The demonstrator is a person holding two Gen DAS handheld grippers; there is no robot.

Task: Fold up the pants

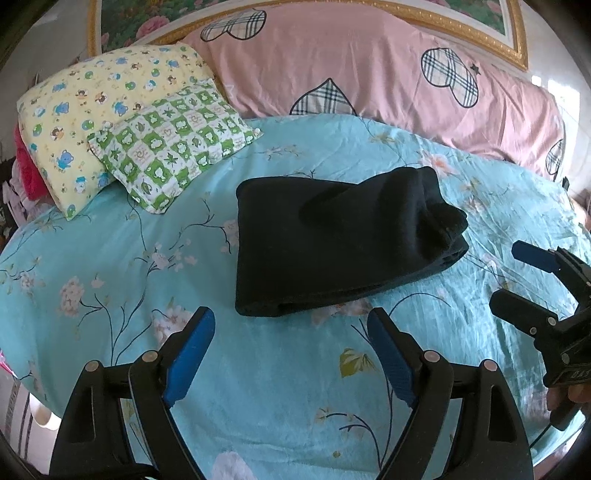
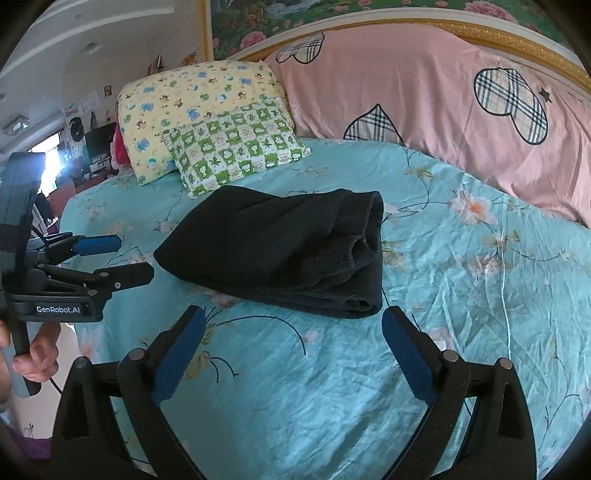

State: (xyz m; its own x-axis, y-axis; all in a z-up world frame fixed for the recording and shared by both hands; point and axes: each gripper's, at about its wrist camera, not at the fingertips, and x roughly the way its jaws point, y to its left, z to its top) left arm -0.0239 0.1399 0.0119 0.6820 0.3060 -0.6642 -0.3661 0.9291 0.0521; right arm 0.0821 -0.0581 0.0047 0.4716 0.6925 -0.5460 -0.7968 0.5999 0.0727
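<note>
Pants (image 1: 332,240) lie folded in a compact stack below the pillows (image 1: 147,147); left gripper (image 1: 291,354) and right gripper (image 2: 291,354) both spread, empty. Folding looks complete.

Running off the frame above the pink pillow (image 1: 369,70): framed flower picture (image 1: 122,22), only its lower strip showing. Lying half hidden behind the yellow pillow (image 1: 85,107), left of the pink pillow: red cloth (image 1: 27,162), kind not readable. Being cut by the right edge, below the pink pillow: right claw (image 1: 517,280), handle mostly out of frame.
</note>
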